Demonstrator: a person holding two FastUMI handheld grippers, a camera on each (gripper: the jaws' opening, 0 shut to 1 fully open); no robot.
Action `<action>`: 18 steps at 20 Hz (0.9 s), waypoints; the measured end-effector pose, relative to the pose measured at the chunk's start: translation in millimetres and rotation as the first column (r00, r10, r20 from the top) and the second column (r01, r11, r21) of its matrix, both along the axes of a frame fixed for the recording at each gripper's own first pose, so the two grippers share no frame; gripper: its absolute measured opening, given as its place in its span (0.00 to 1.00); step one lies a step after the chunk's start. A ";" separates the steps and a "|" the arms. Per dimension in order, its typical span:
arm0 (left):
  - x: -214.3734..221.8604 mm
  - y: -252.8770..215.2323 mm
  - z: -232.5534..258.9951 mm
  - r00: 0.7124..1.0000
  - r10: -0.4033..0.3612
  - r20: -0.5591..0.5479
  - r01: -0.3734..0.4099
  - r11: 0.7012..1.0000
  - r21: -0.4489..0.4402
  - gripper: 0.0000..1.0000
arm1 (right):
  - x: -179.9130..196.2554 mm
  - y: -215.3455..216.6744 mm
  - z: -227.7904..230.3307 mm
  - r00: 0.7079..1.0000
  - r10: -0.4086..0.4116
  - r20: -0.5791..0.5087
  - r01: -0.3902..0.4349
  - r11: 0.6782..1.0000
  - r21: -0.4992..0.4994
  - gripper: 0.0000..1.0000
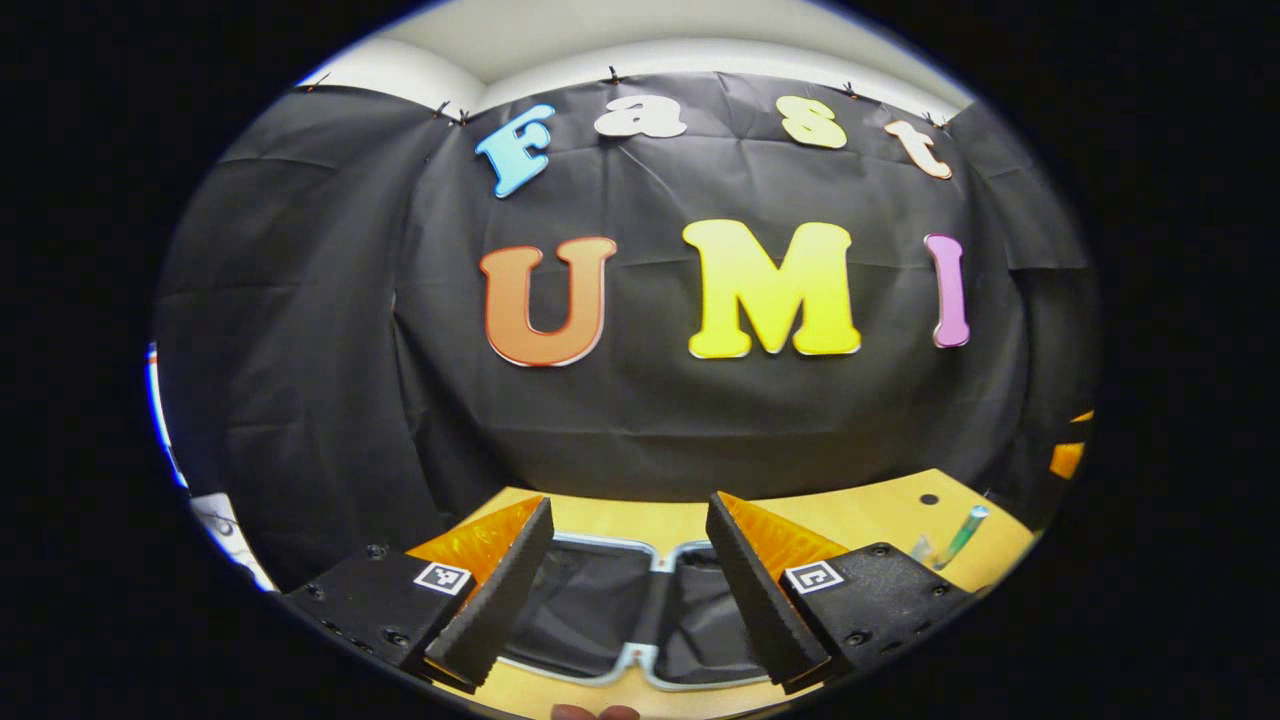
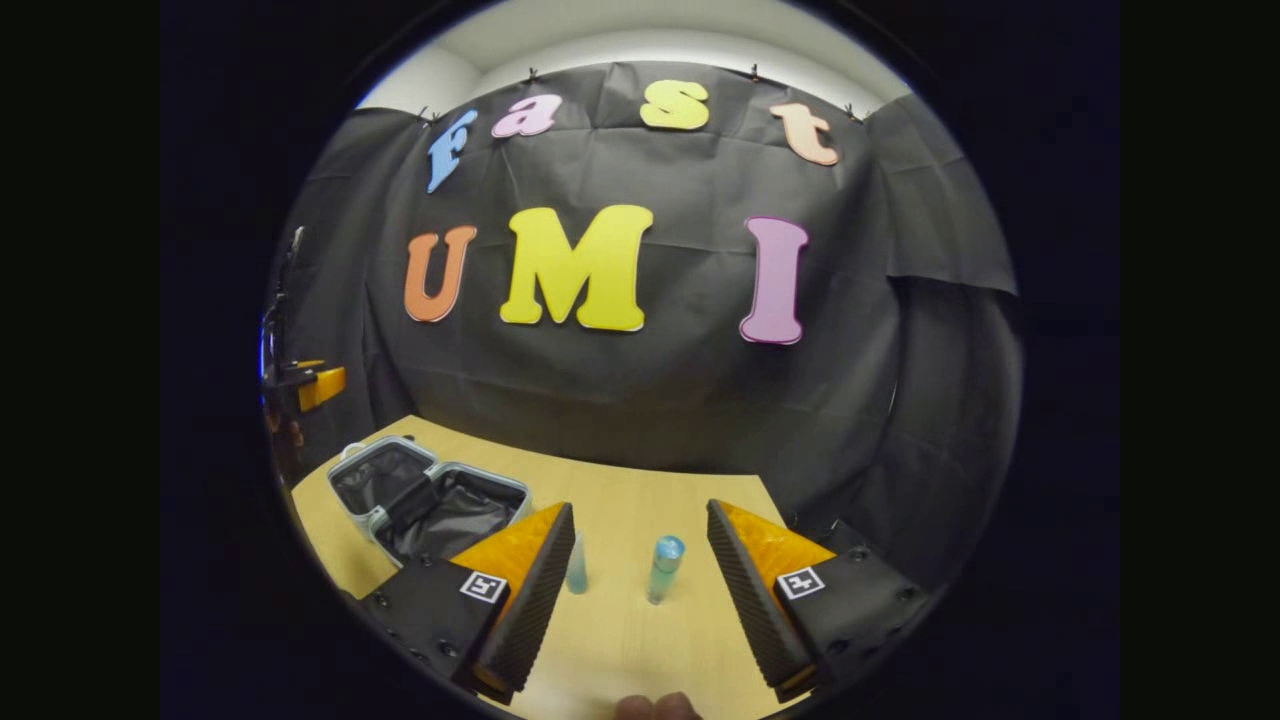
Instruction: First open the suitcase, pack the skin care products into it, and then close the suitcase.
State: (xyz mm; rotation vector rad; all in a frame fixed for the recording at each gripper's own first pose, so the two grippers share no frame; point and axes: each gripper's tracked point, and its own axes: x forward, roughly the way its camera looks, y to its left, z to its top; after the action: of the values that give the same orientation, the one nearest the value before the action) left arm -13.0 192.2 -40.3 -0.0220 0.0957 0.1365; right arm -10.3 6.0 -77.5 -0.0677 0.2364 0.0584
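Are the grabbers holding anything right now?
No. The left gripper and the right gripper are both open, with nothing between their fingers.

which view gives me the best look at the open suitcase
The right gripper view: the whole suitcase lies open on the table, both halves visible. In the left gripper view, the suitcase is closer but partly hidden behind the fingers.

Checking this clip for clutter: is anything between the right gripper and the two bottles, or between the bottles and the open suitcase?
Nothing visible blocks either path. The right gripper is open, with two bottles standing on bare table ahead of it. The suitcase lies open farther left.
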 end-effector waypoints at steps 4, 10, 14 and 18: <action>-4.9 -83.0 -25.9 0.995 -0.079 -0.060 0.078 0.997 -0.013 0.89 | -6.6 -43.5 -14.5 0.999 -0.011 -0.035 0.011 1.000 0.014 0.79; -5.5 -184.2 -60.9 0.962 -0.224 -0.155 0.221 0.975 -0.035 0.98 | -10.4 -83.5 -33.4 0.997 -0.027 -0.070 0.028 0.999 0.017 0.79; -3.1 -242.5 -89.0 0.925 -0.319 -0.206 0.325 0.946 -0.008 0.98 | -11.6 -105.6 -45.4 0.995 -0.033 -0.098 0.035 0.999 0.014 0.79; 15.8 -296.7 -147.9 0.874 -0.398 -0.278 0.401 0.915 -0.048 0.98 | -11.1 -132.1 -73.1 0.987 -0.040 -0.157 0.039 0.999 -0.009 0.79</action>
State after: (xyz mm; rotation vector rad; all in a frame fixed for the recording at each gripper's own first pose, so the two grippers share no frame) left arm 2.9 -104.5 -188.2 0.0296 0.3840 -0.2778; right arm -21.4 -126.1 -150.6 -0.0639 0.3954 0.0235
